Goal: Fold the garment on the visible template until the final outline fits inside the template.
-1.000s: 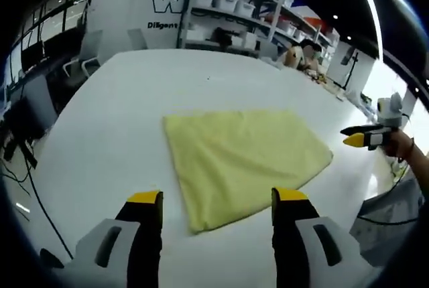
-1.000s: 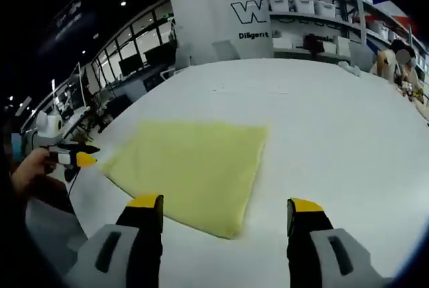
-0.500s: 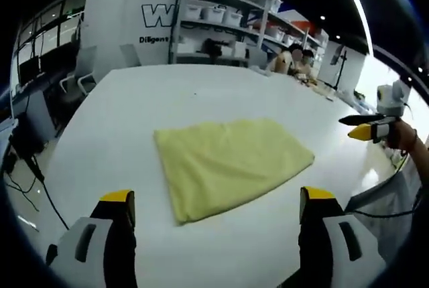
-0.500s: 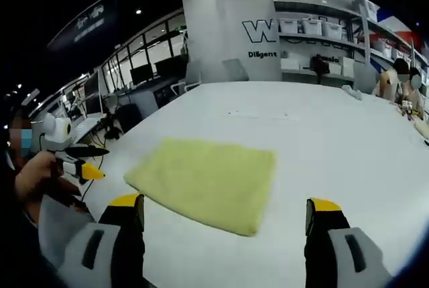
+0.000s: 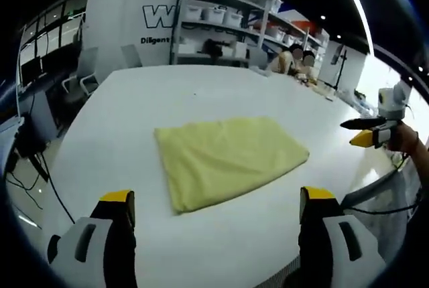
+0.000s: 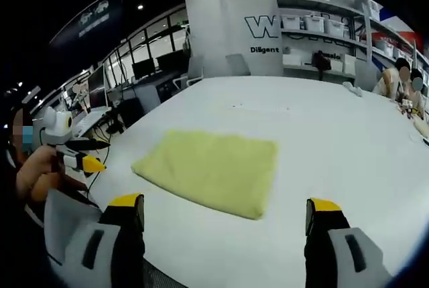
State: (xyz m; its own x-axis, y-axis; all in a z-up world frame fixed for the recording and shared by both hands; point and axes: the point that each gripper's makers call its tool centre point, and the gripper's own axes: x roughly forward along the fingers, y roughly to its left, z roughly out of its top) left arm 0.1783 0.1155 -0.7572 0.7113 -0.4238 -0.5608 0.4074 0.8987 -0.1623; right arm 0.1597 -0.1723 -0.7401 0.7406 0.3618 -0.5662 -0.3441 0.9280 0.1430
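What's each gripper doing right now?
Left gripper: open, empty, back from the cloth.
Right gripper: open, empty, also off the cloth.

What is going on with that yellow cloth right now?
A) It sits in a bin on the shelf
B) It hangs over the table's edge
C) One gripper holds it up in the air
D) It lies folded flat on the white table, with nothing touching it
D: the yellow cloth lies flat on the white table, and both the left gripper and the right gripper are open and clear of it.
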